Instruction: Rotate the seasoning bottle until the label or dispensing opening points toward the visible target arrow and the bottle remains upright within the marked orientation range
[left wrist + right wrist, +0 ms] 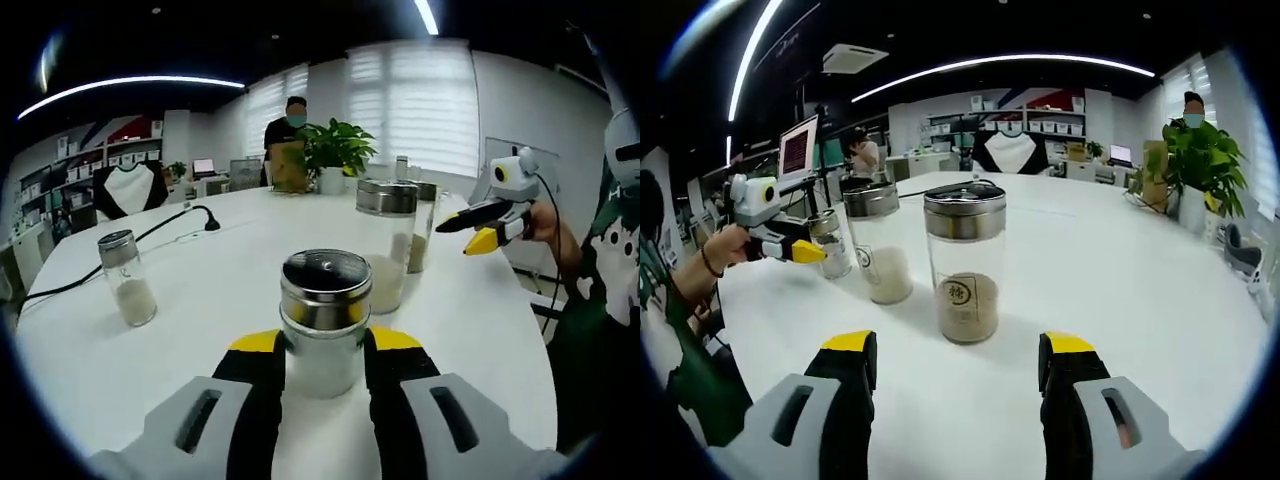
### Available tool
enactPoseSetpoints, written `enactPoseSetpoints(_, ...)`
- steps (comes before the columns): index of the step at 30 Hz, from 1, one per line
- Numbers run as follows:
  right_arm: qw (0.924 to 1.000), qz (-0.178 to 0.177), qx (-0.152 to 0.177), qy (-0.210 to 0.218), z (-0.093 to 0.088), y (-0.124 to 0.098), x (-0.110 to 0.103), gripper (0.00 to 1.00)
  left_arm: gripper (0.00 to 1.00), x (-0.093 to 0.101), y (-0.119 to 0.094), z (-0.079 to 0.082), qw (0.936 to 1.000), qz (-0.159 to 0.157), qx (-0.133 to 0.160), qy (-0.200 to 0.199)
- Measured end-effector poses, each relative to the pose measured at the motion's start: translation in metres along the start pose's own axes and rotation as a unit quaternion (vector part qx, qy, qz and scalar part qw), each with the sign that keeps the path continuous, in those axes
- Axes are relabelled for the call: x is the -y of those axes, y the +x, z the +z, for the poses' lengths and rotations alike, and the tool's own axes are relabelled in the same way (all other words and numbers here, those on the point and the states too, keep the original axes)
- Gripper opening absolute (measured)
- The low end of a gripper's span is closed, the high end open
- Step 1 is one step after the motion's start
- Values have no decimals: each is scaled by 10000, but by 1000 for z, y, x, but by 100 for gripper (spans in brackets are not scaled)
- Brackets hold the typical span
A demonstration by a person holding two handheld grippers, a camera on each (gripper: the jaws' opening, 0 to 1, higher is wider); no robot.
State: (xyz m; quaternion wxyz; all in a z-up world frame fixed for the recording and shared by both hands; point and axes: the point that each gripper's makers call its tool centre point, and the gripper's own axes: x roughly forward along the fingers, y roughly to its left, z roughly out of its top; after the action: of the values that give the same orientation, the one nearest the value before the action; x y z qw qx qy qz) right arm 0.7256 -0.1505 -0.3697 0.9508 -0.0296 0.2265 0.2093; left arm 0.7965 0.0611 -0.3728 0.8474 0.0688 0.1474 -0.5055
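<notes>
**Left gripper closing on a glass shaker**

While the left gripper [322, 352] is grasping a seasoning bottle [325, 320] at its glass waist on the white table [200, 300], the right gripper [960, 365] is waiting with jaws released before a labelled bottle [966, 268]. Glass looks smooth, rigid and breakable, probably slippery; its round label's single character is staying illegible.

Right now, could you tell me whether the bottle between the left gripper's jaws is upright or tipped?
Upright: the bottle stands on the table, its metal cap level on top, between the left gripper's jaws.
</notes>
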Motion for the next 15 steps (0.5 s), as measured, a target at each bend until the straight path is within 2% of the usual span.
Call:
enactPoseSetpoints(8, 10000, 17, -25, -26, 0, 1, -2, 66, 33, 0, 1, 0, 9993, -324, -135, 98)
enactPoseSetpoints(15, 9999, 85, -49, -71, 0, 4, -5, 66, 33, 1, 2, 0, 9986, -475, -192, 153)
